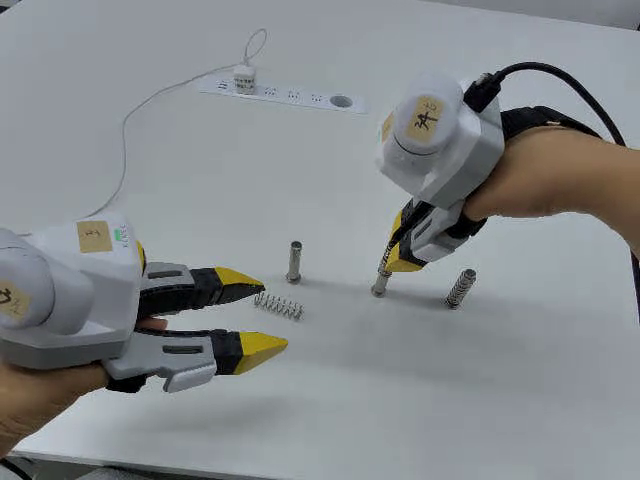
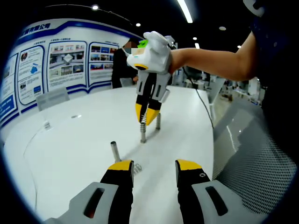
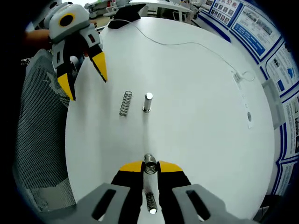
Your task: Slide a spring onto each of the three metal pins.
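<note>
**Condition.** The right tool (image 1: 400,262) was pressed together on a spring (image 3: 151,201), pinching it over the middle pin (image 1: 380,287). In the left gripper view the coil sat part-way down, with the lower shaft bare.

The left tool (image 1: 258,312) was spread and held nothing. Its tips were just beside the loose spring (image 1: 278,305), which lay flat on the surface (image 1: 180,200), on the near-edge side of the bare pin (image 1: 294,262). The third pin (image 1: 460,288), toward the right edge, carried its spring.

**Assessment.** The step in hand appeared to be seating the spring on the middle pin.

**Recommended practice.**
- Keep the coil in line with the upright pin and lower it straight.
- Ease the pinch only once the coil runs freely down the shaft.
- Avoid side load, since a tilted coil would likely bind or topple the free-standing pin.
</note>
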